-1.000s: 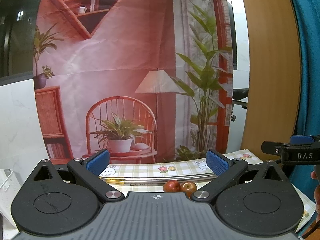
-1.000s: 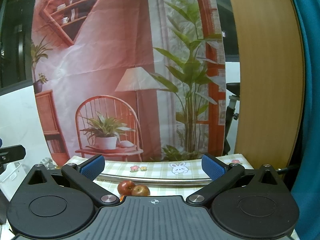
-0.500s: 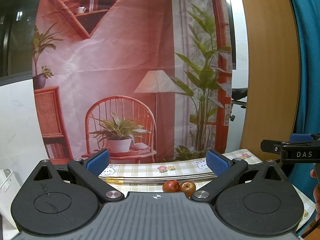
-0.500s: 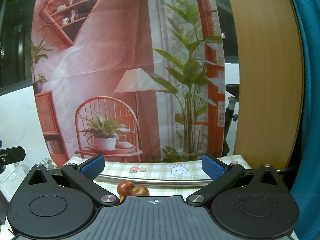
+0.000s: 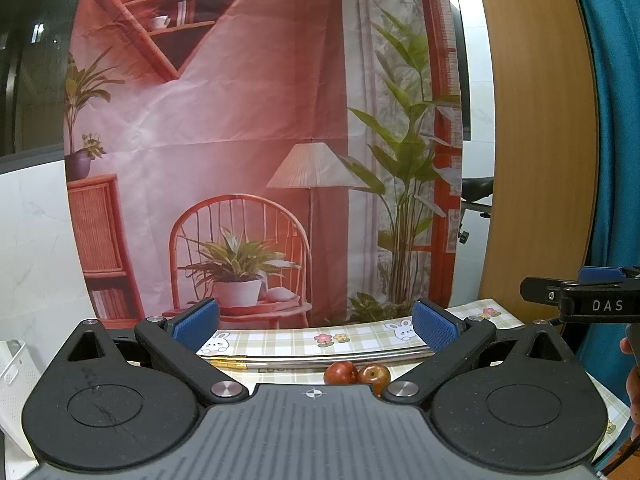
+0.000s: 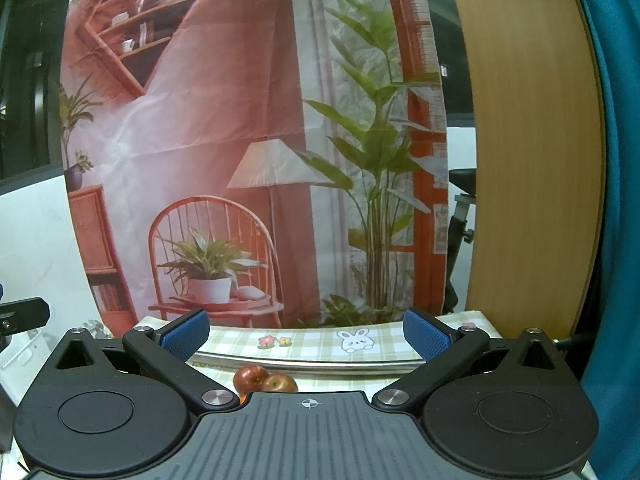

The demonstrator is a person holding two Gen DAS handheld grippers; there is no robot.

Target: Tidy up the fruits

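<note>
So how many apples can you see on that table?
2. One red apple sits touching a second apple to its right, on the checked tablecloth just before a metal rim. More fruit may be hidden behind the tool bodies.

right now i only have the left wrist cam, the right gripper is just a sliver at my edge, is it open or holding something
Observer: The right gripper is open, blue pads wide apart, nothing between them.
Operator: ok and where do the apples sit for that one
Observer: In the right wrist view the two red apples lie touching each other, left of the gripper's centre line and nearer its left finger, low behind the gripper body.
Operator: anything behind them
Observer: A curved metal strip runs across just behind them on the checked cloth.
</note>
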